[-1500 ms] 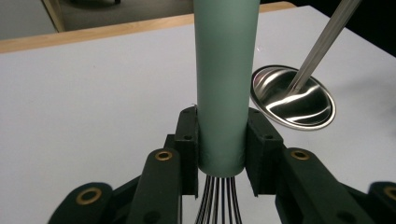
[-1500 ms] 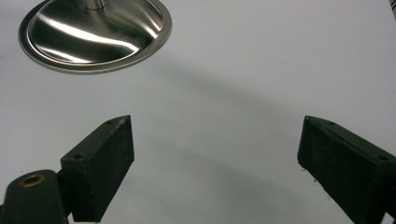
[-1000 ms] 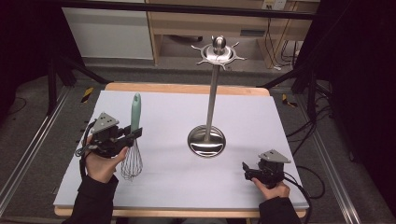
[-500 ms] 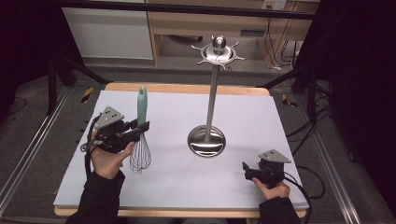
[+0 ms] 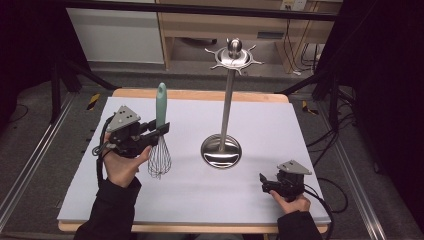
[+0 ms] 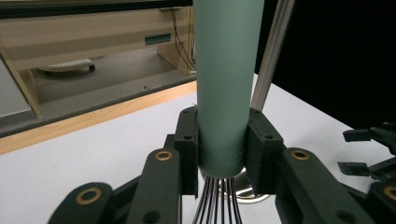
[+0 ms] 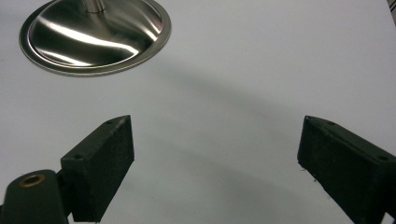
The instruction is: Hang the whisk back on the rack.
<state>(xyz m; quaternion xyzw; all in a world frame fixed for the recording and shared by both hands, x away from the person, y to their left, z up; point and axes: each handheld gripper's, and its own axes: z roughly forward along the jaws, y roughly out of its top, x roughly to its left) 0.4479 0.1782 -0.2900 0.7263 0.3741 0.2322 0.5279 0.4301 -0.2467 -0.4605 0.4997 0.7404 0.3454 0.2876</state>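
Item: whisk [image 5: 159,131], green handle up, wire loops hanging down, held upright and clear of the table [image 5: 210,205]. Location: left of the utensil stand [image 5: 226,114], well apart from its pole, handle top far below the stand's hook crown [image 5: 234,56].

Holder: left hand-held gripper [image 5: 156,132], jaws pinching the whisk at the lower end of the handle, just above where the wires enter; the left gripper view shows both pads [image 6: 188,140] flat against the smooth handle [image 6: 224,84].

Second unit: right hand-held gripper [image 5: 264,182], resting low on the table to the right of the stand's round base [image 5: 221,151] and nearer the person; jaws spread wide with nothing between them.

Work in hand, as judged: carrying the whisk toward the stand to hang it.

Risks noted:
- The handle is round and smooth, so it may pivot or slide between the pads if the whisk is tilted.
- The stand looks tall on a small base; a sideways knock from the whisk at the crown could tip it, as the right hand-held gripper is not steadying it.
- Swinging wires could snag a hook.
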